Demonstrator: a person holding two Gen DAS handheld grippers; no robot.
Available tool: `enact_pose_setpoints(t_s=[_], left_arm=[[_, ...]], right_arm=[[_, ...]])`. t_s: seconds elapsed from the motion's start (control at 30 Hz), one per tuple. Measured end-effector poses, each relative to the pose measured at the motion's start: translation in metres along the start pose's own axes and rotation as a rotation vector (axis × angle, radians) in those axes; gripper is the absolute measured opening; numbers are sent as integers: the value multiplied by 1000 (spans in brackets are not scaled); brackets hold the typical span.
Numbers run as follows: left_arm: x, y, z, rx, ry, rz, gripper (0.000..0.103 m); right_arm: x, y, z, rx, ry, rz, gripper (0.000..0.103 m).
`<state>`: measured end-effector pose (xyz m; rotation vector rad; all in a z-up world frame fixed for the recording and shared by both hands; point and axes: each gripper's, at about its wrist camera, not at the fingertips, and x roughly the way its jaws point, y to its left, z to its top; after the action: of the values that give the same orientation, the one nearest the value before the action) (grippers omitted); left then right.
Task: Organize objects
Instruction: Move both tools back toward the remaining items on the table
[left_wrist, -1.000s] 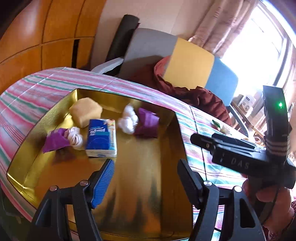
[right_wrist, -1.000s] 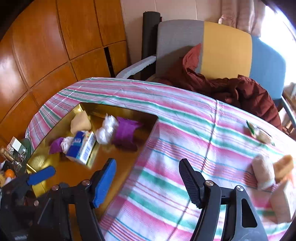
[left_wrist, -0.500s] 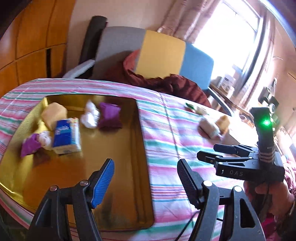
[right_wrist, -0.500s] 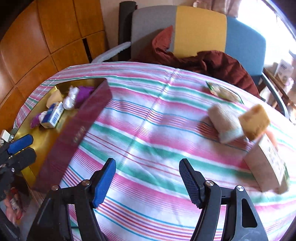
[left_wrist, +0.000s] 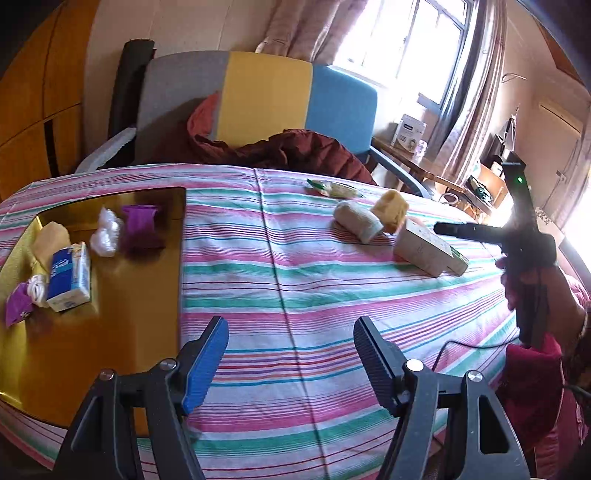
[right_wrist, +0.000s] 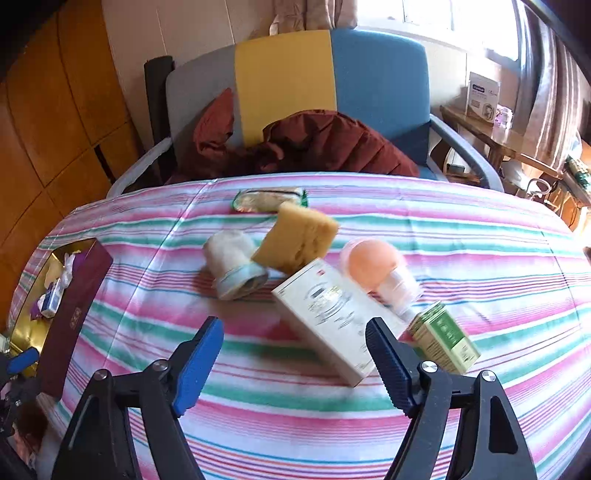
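Observation:
My left gripper (left_wrist: 291, 354) is open and empty above the striped tablecloth (left_wrist: 314, 288), just right of a gold box (left_wrist: 140, 332). The box holds a blue tissue pack (left_wrist: 70, 277), a purple pouch (left_wrist: 142, 229), white wads (left_wrist: 107, 236) and a yellow sponge (left_wrist: 51, 240). My right gripper (right_wrist: 295, 358) is open and empty, close above a cream carton (right_wrist: 328, 314). Beyond it lie a yellow sponge (right_wrist: 295, 240), a rolled cloth (right_wrist: 232, 262), a peach-coloured bulb shape (right_wrist: 373, 262), a green carton (right_wrist: 443, 339) and a snack packet (right_wrist: 266, 199).
A chair (right_wrist: 332, 92) with a maroon jacket (right_wrist: 314, 147) stands behind the table. The box's maroon side wall (right_wrist: 74, 314) shows at the left of the right wrist view. A side table with a white box (right_wrist: 480, 96) stands by the window.
Both grippers have swung right, away from the gold box. The right gripper now hangs over the cluster of loose objects; the left one now faces the open tablecloth. Both stay open.

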<state>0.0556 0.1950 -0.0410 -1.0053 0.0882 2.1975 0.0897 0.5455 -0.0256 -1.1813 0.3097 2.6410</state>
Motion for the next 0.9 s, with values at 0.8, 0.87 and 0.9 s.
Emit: enact_pose_setpoints(t_s=[0.8,0.87,0.9], left_arm=[[29,-36,-6,78,85,10,71],[31,-36,-5,76,89,10,71],[32,-36,-5,75,92,10,71]], right_arm=[[16,-24,4,147,8,335,81],[10,-51,8,214,-40,141,81],[9,-59,10,212,-38,35,81]])
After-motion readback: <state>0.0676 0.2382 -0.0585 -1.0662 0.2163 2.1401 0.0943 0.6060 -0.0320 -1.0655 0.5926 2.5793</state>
